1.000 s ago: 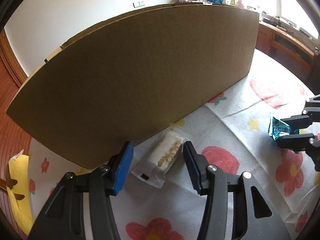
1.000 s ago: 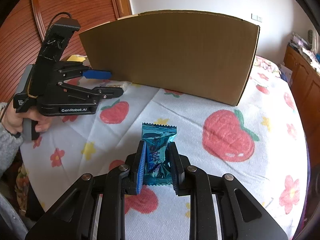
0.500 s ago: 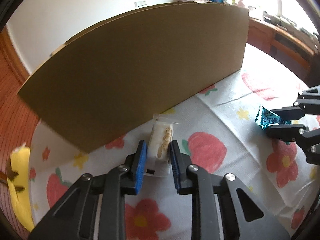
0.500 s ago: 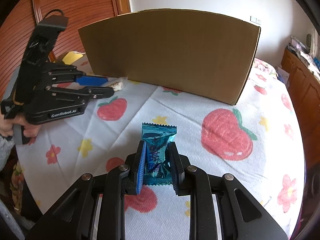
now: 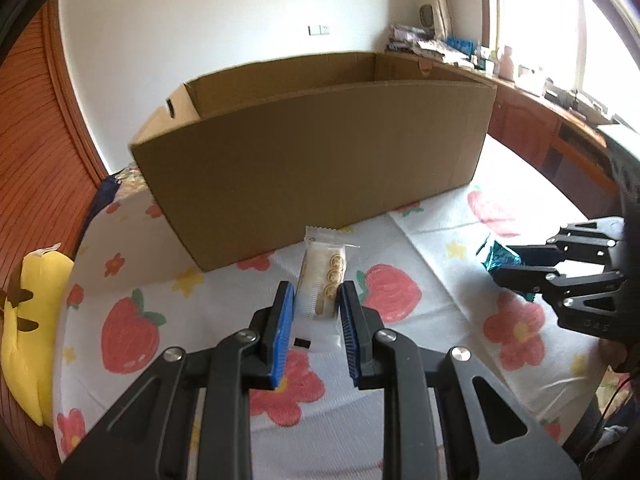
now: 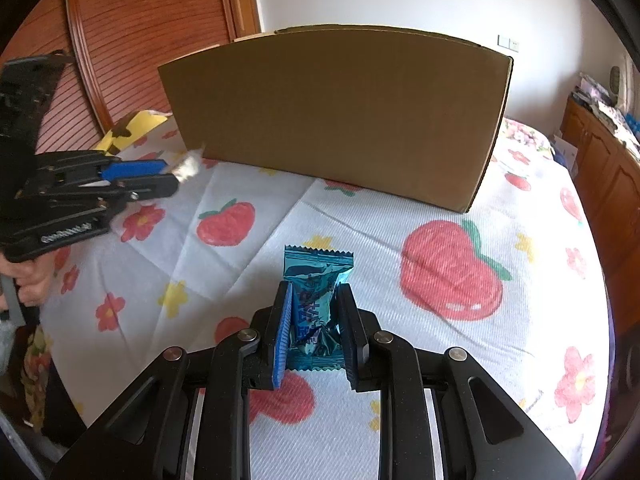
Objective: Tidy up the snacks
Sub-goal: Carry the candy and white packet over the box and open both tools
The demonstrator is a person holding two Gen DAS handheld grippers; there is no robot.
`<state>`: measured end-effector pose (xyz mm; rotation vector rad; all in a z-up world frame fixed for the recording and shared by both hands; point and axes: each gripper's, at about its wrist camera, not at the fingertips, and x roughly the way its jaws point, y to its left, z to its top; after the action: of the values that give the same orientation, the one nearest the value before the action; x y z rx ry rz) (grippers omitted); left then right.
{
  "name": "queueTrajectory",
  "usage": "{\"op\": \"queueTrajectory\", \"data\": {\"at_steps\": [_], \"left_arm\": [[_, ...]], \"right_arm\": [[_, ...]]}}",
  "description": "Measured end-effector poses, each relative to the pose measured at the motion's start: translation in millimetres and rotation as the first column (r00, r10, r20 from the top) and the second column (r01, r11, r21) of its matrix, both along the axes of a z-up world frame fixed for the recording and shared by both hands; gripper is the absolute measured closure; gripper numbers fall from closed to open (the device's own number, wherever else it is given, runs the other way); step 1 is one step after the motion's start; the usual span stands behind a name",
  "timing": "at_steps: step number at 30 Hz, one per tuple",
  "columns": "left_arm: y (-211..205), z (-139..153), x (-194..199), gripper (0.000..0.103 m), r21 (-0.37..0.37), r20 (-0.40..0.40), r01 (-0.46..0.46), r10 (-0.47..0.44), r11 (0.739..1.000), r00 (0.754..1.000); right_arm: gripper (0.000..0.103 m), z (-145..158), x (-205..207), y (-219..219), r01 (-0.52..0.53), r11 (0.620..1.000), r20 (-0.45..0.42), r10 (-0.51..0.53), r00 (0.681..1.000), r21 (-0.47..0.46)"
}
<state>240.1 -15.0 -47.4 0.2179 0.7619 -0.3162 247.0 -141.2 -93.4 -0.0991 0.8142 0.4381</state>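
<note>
My left gripper [image 5: 316, 300] is shut on a white snack packet [image 5: 323, 276] with round biscuits printed on it, held up off the table in front of the open cardboard box [image 5: 320, 140]. In the right wrist view that left gripper [image 6: 170, 178] hangs at the left, the white packet [image 6: 189, 166] sticking out of its tips. My right gripper [image 6: 312, 312] is shut on a teal foil snack packet [image 6: 316, 280], low over the tablecloth. From the left wrist view the right gripper [image 5: 504, 260] shows at the right edge with the teal packet [image 5: 498, 258].
The cardboard box [image 6: 340, 120] stands at the back of a table [image 6: 440, 340] covered by a strawberry and flower cloth. A yellow plush toy [image 5: 28, 320] lies at the table's left edge. Wooden cabinets [image 6: 600, 160] stand to the right, a wooden door [image 6: 140, 40] behind.
My left gripper closed on the white packet, lifted it off the cloth and drew back from the box, whose open top now shows. The right gripper kept still with the teal packet.
</note>
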Motion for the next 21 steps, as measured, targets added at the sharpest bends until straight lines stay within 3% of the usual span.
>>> {"op": "queueTrajectory", "data": {"at_steps": [10,16,21], "left_arm": [[-2.2,15.1,-18.3,0.082,-0.045,0.053,-0.025,0.027,0.999,0.998],[-7.8,36.7,-23.9,0.081,-0.061,0.094,-0.020,0.025,0.998,0.995],[-9.8,65.4,-33.1,0.081,-0.098,0.175,-0.026,0.043,0.995,0.984]], "right_arm": [[0.083,15.4,-7.5,-12.5,0.018,1.000,0.024,-0.018,1.000,0.022],[0.083,54.7,-22.5,-24.0,0.028,0.998,0.101,-0.033,0.994,0.050],[0.083,89.8,-35.3,-30.0,0.025,0.998,0.172,-0.035,0.984,0.065]]}}
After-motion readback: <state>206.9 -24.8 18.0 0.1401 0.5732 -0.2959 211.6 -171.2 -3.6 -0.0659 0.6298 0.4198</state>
